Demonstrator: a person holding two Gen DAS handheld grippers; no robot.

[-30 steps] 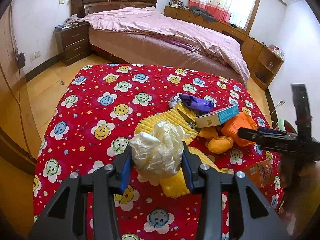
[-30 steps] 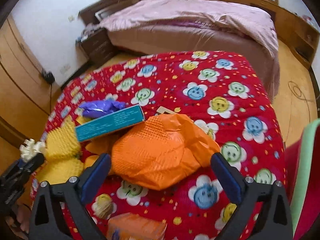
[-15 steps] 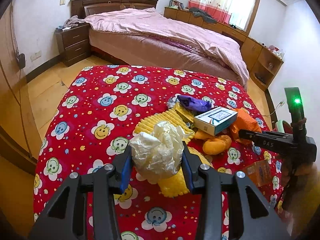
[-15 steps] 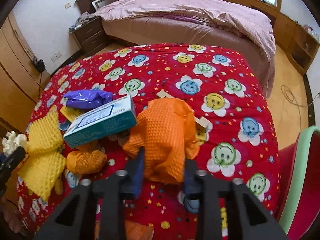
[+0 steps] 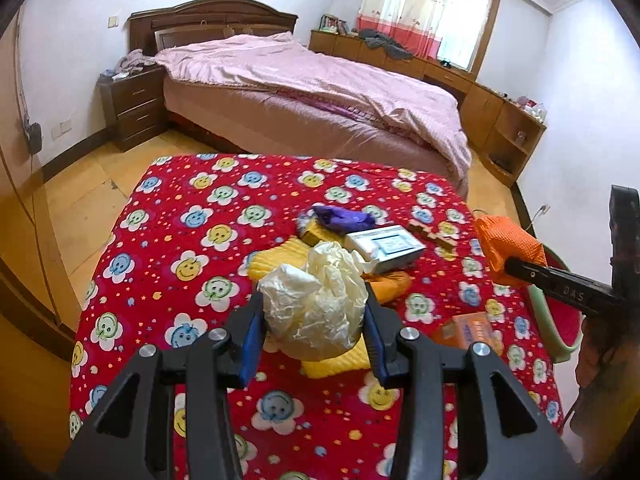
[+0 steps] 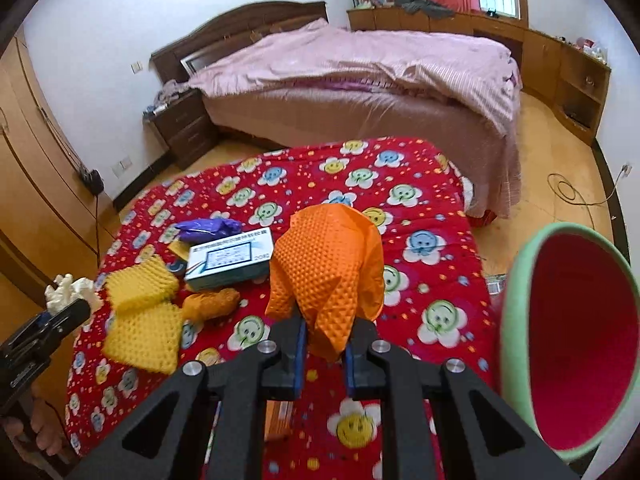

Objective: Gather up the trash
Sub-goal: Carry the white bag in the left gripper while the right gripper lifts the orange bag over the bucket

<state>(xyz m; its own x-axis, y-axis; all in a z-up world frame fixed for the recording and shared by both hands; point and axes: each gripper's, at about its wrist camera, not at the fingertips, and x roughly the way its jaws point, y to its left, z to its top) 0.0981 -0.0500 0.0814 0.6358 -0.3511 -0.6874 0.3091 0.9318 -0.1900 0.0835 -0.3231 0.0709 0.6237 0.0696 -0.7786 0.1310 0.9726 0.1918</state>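
Both grippers loaded: left gripper (image 5: pixel 314 344) pinches the crumpled white wrap (image 5: pixel 320 304), right gripper (image 6: pixel 324 354) clamps the orange sheet (image 6: pixel 326 268). Swing steadily over the bin (image 6: pixel 520 264), then release.

Daylight is coming in through the curtained window (image 5: pixel 440 12) at the far wall, filling the room evenly and leaving the white walls bright without glare. Shadows on the red cloth (image 5: pixel 192 240) are staying soft and faint. Both fisheye views are bending straight lines toward the edges, and dark vignetting is cutting the corners. The bin (image 6: pixel 568 344) at the right edge is looking blurred; the middle is holding sharp.
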